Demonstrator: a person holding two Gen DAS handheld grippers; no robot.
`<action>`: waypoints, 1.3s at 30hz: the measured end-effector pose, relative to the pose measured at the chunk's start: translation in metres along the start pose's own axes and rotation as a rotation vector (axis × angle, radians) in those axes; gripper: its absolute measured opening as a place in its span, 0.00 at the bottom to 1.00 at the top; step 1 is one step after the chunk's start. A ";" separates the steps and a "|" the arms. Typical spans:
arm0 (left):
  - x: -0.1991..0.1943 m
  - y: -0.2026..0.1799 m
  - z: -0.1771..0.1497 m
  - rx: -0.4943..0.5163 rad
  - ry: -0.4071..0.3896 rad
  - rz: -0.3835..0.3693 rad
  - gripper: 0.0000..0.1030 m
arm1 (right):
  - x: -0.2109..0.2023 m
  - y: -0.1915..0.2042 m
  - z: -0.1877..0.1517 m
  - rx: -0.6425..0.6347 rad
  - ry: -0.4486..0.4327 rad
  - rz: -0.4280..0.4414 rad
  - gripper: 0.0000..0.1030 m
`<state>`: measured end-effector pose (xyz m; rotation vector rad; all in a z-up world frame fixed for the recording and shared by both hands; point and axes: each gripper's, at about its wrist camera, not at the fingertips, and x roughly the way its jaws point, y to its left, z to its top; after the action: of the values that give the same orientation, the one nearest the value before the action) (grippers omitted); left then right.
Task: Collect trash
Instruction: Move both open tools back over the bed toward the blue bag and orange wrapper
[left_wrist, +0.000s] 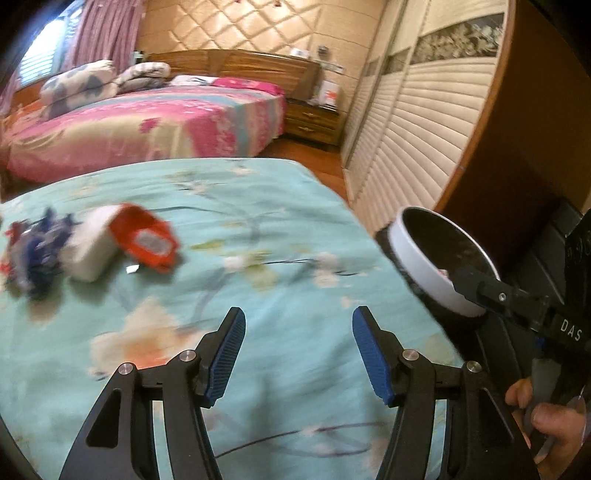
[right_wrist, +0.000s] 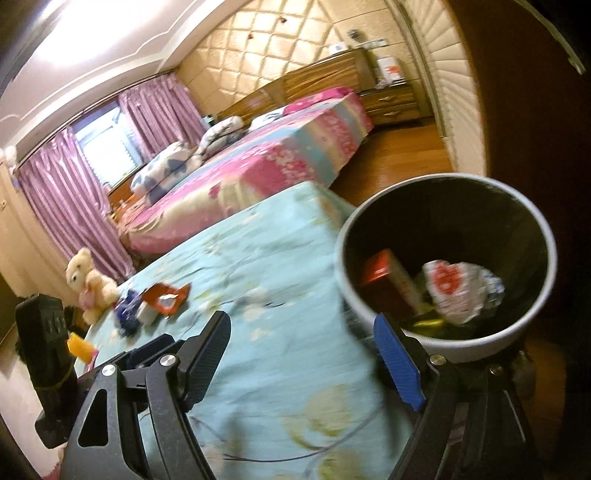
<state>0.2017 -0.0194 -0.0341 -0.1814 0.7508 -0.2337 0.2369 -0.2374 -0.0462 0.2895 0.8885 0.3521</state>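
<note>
**Bin partly filled, a cluster of trash left on the bed**

Both grippers are seen empty. The left gripper is held with its jaws spread, nothing between them, over the teal floral bedspread. The right gripper is likewise held with jaws spread and empty, just beside the bin's rim.

The white bin is placed off the bed's edge, at about 2 o'clock in the right wrist view and 3 o'clock in the left. Inside it a red box, a crumpled white-and-red wrapper and something yellow at the bottom are already collected.

Left to collect: a red carton, a white box touching it, and a crumpled blue-and-white wrapper just beside that, grouped at 9 o'clock in the left view. A small shiny scrap is seen near the carton. The task is judged roughly halfway done. Blur is heavy; finer detail cannot be told.
</note>
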 end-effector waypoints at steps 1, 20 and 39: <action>-0.004 0.004 -0.003 -0.005 -0.005 0.014 0.59 | 0.002 0.005 -0.003 -0.004 0.007 0.009 0.79; -0.048 0.075 -0.031 -0.135 -0.005 0.133 0.60 | 0.050 0.076 -0.027 -0.104 0.107 0.129 0.79; -0.054 0.136 -0.015 -0.209 -0.015 0.236 0.60 | 0.102 0.124 -0.023 -0.177 0.180 0.185 0.79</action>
<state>0.1729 0.1250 -0.0426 -0.2897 0.7742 0.0704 0.2560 -0.0807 -0.0838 0.1786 1.0029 0.6323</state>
